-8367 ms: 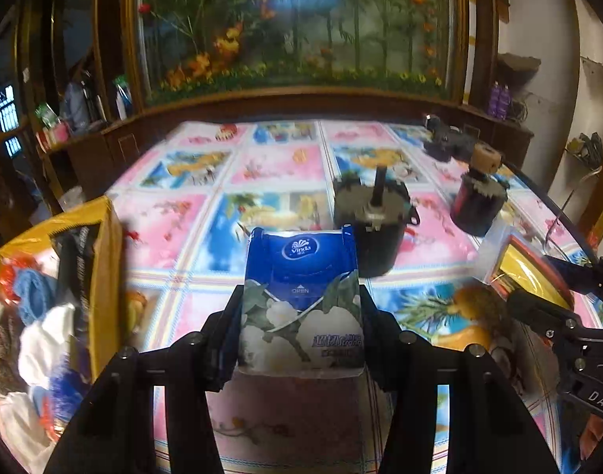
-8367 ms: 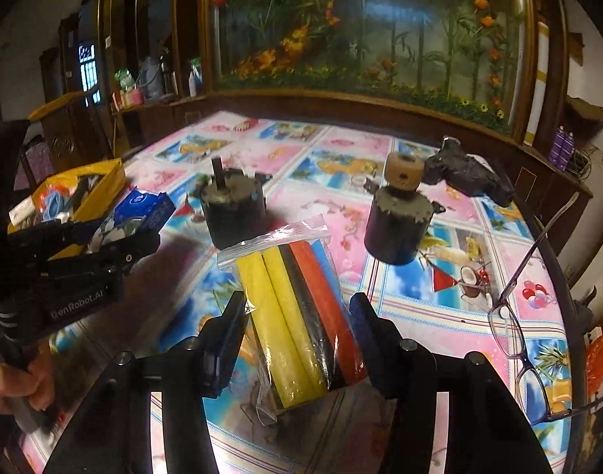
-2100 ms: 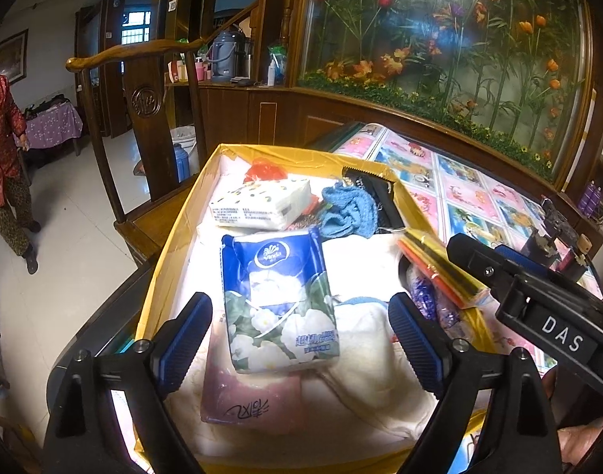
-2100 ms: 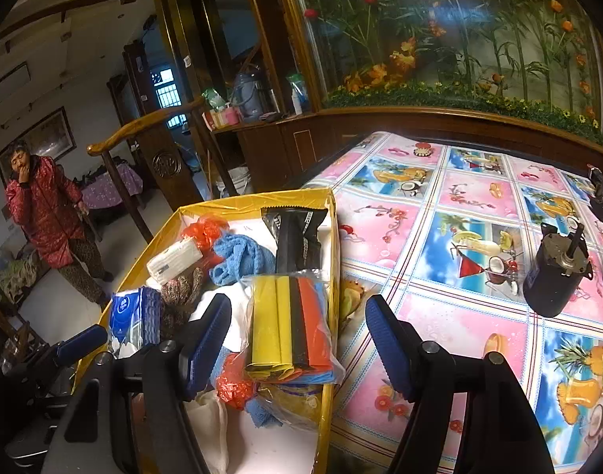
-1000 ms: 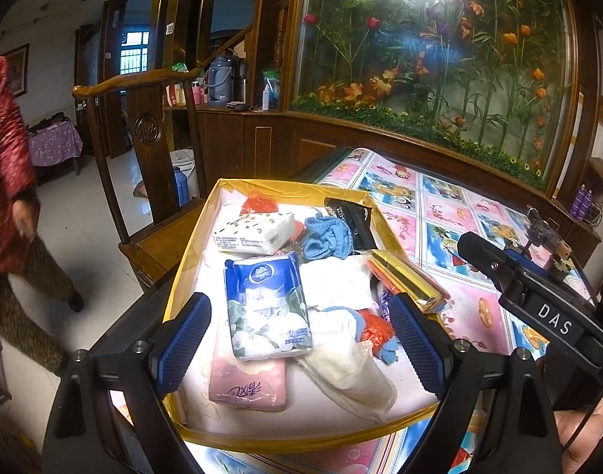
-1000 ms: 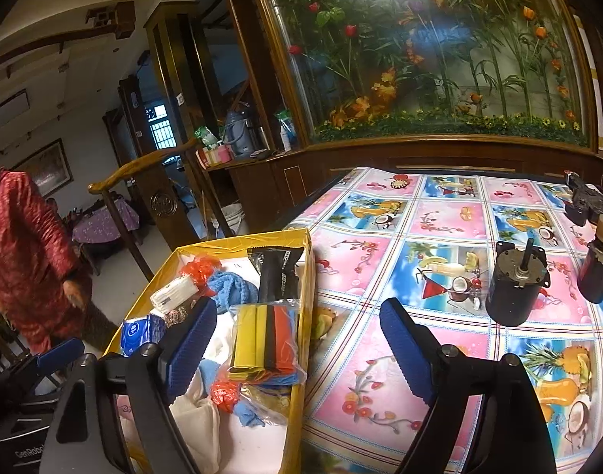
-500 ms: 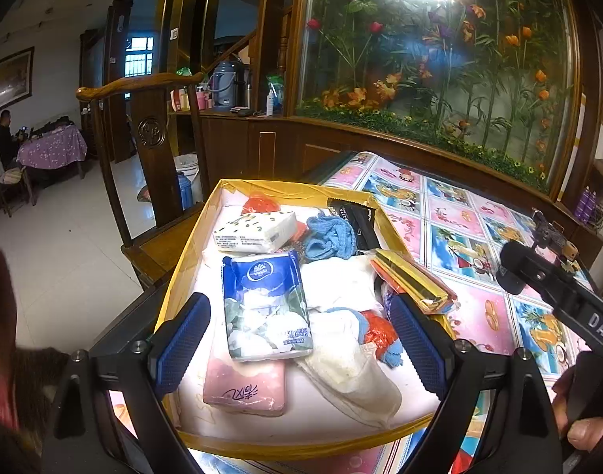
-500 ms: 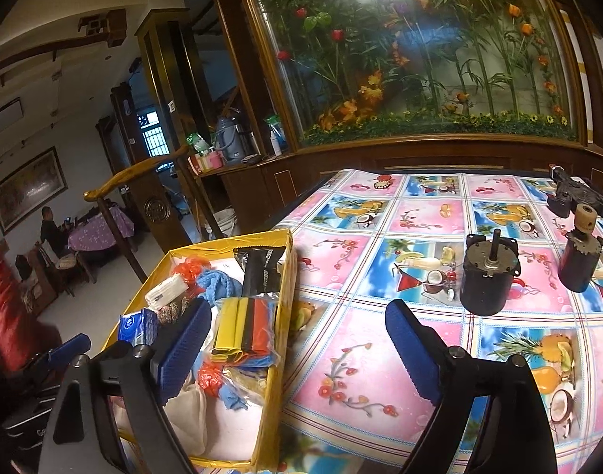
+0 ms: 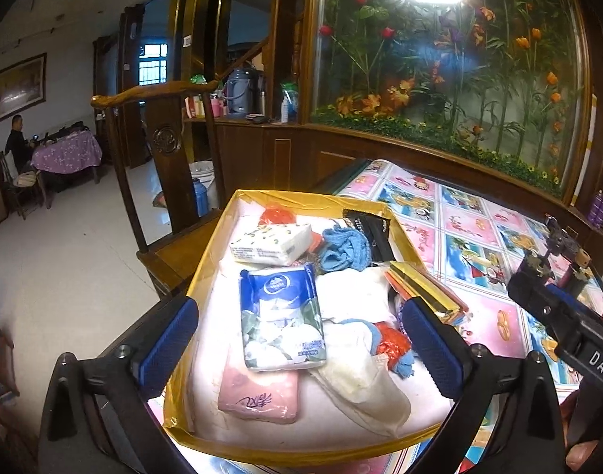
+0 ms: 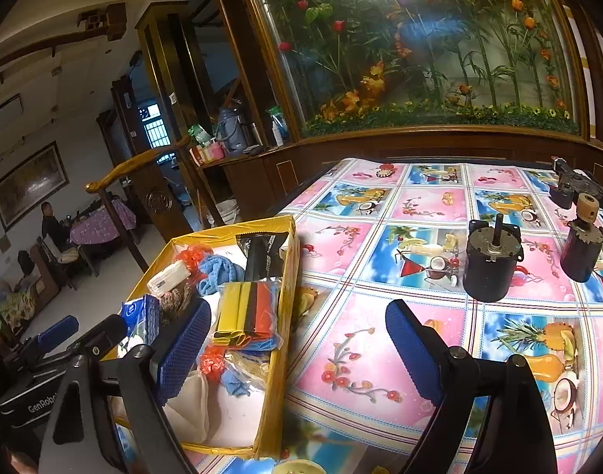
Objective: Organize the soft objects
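Observation:
A yellow box [image 9: 313, 196] sits at the table's left end with soft things in it. On top lie a blue tissue pack [image 9: 279, 316], a pink pack [image 9: 258, 395], a white tissue pack [image 9: 272, 243], a blue knit cloth [image 9: 345, 249] and white cloths [image 9: 360, 379]. A clear bag of coloured foam strips [image 10: 248, 312] rests against the box's right wall. My left gripper [image 9: 298, 308] hovers above the box, its jaws opening, gripping nothing. My right gripper [image 10: 297, 312] stands open and empty over the box's right wall.
Two black motors [image 10: 491, 264] [image 10: 582, 249] and a dark tool [image 10: 578, 185] stand on the fruit-patterned tablecloth [image 10: 380, 335] to the right. A wooden chair [image 9: 163, 138] is behind the box. A person [image 9: 17, 138] sits far off at the left.
The blue tissue pack and the foam-strip bag, carried earlier, now lie in the box. Both grippers have drawn back from it. My left jaws widened. A person in red walked out of view.

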